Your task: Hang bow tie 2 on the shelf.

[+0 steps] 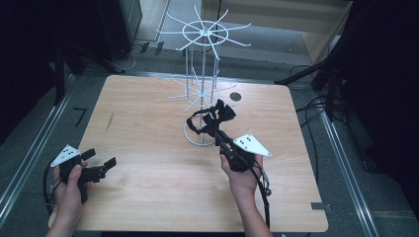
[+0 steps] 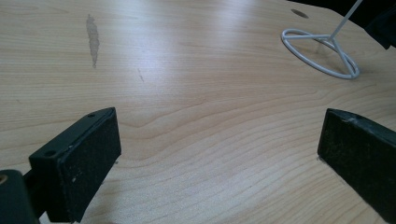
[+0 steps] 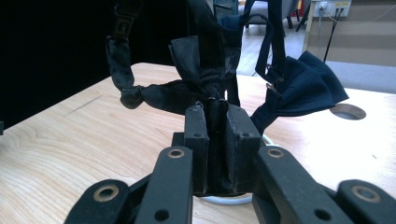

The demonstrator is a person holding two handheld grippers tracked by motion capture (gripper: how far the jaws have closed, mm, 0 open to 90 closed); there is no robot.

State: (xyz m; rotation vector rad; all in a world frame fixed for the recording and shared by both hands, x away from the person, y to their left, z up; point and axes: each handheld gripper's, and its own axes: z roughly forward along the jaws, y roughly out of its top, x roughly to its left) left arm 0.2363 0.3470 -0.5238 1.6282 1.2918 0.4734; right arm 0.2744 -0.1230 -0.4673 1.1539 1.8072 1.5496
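A white wire rack with spoke arms stands on the wooden table, its ring base near the middle. Black bow ties with straps hang bunched in front of the rack. My right gripper is shut on the middle knot of one bow tie, with the pads pressed together at the gripper's tip. A second bow tie hangs just to its right. My left gripper rests low at the table's front left, open, with bare wood between its pads.
The rack's ring base lies ahead and to the right of the left gripper. A round hole sits in the table behind the rack. Dark floor, rails and cables surround the table.
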